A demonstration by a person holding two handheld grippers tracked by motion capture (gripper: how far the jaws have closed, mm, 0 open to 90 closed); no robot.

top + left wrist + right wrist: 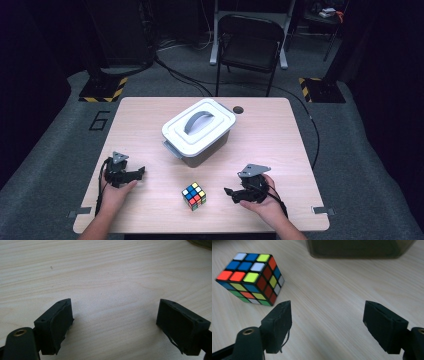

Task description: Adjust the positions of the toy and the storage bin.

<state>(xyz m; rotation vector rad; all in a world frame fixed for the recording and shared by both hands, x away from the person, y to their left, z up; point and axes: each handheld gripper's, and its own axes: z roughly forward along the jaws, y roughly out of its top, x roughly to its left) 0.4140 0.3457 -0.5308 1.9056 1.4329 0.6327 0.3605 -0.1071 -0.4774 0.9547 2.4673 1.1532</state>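
A scrambled colour cube [194,196] [252,277] lies on the wooden table [270,135] near its front edge. Behind it stands a grey box [199,131] shut with a white handled lid; its dark wall [359,248] runs along the top of the right gripper view. My right gripper [231,194] [327,322] rests on the table right of the cube, open, nothing between its jaws. My left gripper [140,172] [115,325] rests at the front left, open over bare wood.
A round cable hole [238,109] sits in the table behind the box. A black folding chair [249,47] stands beyond the far edge, with cables on the floor. A "6" mark [99,121] is on the floor at left.
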